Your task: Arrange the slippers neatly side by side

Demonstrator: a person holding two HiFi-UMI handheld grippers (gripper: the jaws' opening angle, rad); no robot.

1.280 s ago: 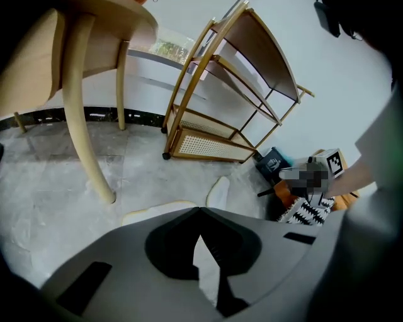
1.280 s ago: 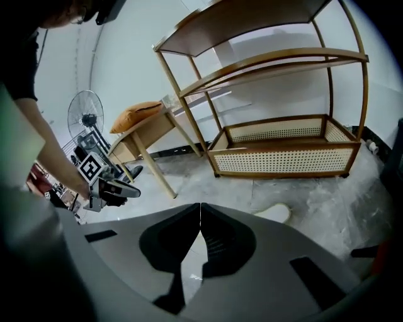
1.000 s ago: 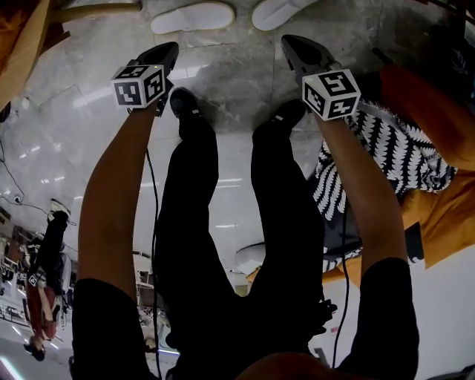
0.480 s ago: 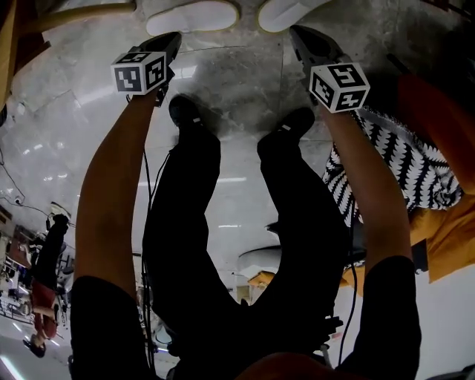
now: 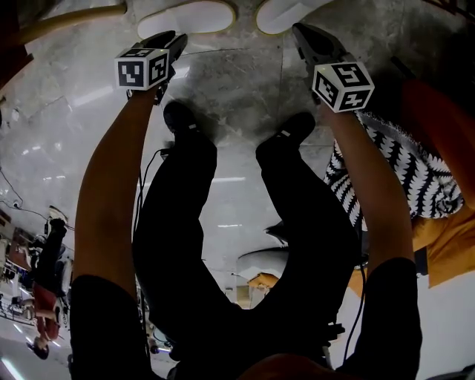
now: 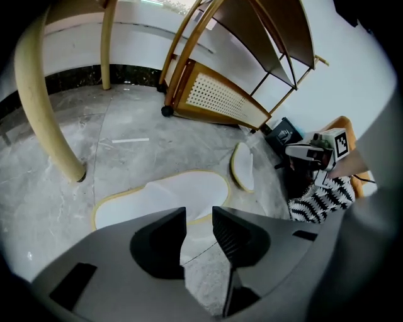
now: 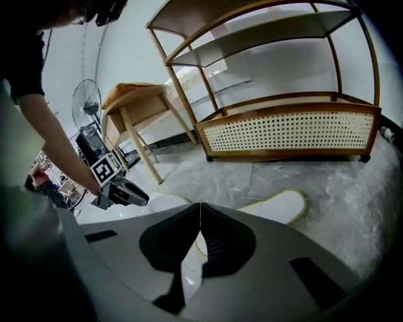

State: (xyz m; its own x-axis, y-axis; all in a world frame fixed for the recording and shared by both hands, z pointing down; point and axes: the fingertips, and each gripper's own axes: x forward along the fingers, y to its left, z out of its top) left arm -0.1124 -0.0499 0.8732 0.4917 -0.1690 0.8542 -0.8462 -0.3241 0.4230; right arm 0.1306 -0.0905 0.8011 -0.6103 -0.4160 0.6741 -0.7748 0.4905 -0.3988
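Looking down in the head view, the left gripper (image 5: 177,38) hangs at 11 o'clock over the grey stone floor (image 5: 237,82). Its tip is just beside the left white slipper with a yellow edge (image 5: 187,16). The jaws of this gripper have just been opening. In the left gripper view they stand a little apart with nothing between them, and the slipper lies flat on the floor just past them at 12 o'clock.

The right gripper (image 7: 199,210) is at 1 o'clock in the head view. Its jaws are pressed together at the tips and they hold nothing. The right white slipper with a yellow edge (image 7: 277,206) lies on the floor just past them, at about 2 o'clock in the right gripper view.

The two slippers lie apart and do not line up with each other.

The person's legs in black trousers (image 5: 223,223) stand between the two arms. A black and white striped cloth (image 5: 404,167) lies at 3 o'clock in the head view. A brown wooden shelf with a woven cane panel (image 7: 296,129) stands behind the slippers.
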